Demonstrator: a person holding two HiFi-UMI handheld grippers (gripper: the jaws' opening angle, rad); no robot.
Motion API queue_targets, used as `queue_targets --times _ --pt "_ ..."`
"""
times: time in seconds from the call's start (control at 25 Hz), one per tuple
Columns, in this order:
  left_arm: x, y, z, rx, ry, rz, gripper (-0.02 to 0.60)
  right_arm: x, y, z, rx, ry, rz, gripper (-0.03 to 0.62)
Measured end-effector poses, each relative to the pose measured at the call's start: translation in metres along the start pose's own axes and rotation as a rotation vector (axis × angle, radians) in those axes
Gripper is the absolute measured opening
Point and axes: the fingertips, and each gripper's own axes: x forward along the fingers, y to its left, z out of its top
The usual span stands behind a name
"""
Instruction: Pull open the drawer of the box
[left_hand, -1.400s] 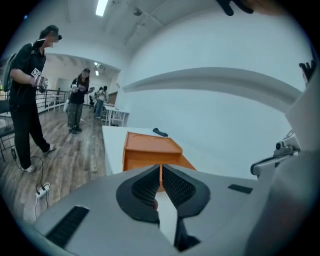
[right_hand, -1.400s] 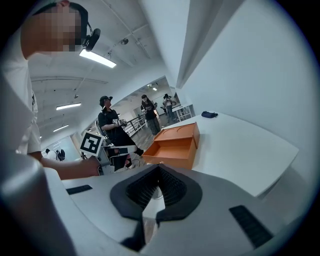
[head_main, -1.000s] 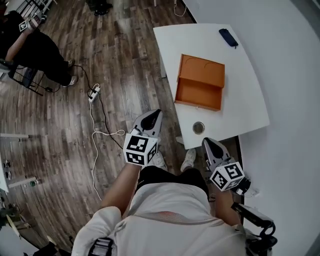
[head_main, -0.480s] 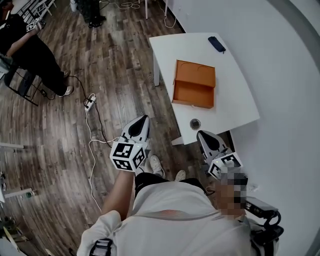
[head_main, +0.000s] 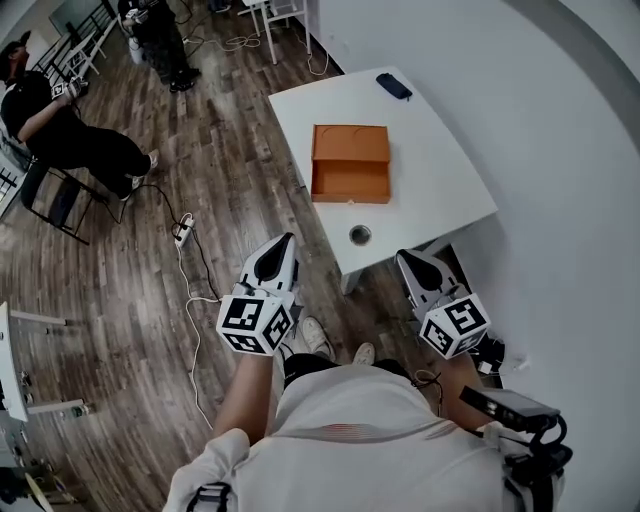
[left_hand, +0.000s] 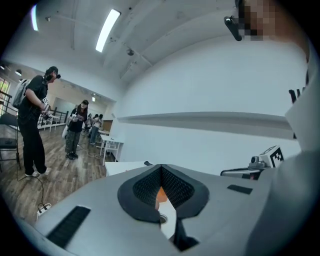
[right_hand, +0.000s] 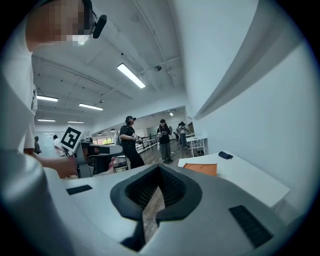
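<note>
An orange box (head_main: 349, 145) lies on the white table (head_main: 430, 170). Its near part (head_main: 349, 184) looks like a drawer drawn out toward me. Both grippers hang in front of my body, short of the table's near edge and well away from the box. My left gripper (head_main: 283, 243) is shut with nothing in it, over the wood floor left of the table. My right gripper (head_main: 408, 260) is also shut and empty, by the table's near corner. In the right gripper view the box (right_hand: 202, 168) lies far ahead past the shut gripper (right_hand: 159, 170). In the left gripper view a sliver of orange (left_hand: 159, 194) shows behind the shut gripper (left_hand: 161, 170).
A round grommet (head_main: 360, 235) sits in the table near its front edge, and a small dark object (head_main: 393, 86) lies at the far end. A white wall runs along the right. A seated person (head_main: 60, 130), a power strip (head_main: 183, 232) and cables are on the floor to the left.
The view has swung, so the table and box now sit farther off and squarer to me. Both grippers have stayed low by my body, shut and empty.
</note>
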Motion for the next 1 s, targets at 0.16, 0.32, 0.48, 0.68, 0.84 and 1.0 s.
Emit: queue_targets --times 0.16,0.32,0.48,0.68,0.84,1.0 --pt "-0.014 -0.04 0.015 0.028 -0.033 -0.01 0.011 -0.037 -0.014 0.014 -0.007 -0.051 -0.03 0.003" --pt "-0.02 -0.06 0.02 0.057 -0.041 -0.025 0.011 -0.06 -0.024 0.026 -0.016 -0.096 -0.064 0.003" --pt "-0.024 -0.064 0.016 0.069 -0.035 -0.036 0.011 -0.073 -0.022 0.034 -0.036 -0.117 -0.089 0.003" --pt "-0.032 -0.052 0.024 0.08 -0.056 -0.025 0.011 -0.066 -0.016 0.043 -0.059 -0.143 -0.108 0.003" --pt "-0.036 -0.046 0.03 0.126 -0.06 -0.026 0.011 -0.058 -0.006 0.052 -0.08 -0.158 -0.112 0.003" --pt "-0.039 -0.044 0.034 0.129 -0.067 -0.043 0.011 -0.054 0.0 0.061 -0.094 -0.17 -0.124 0.003"
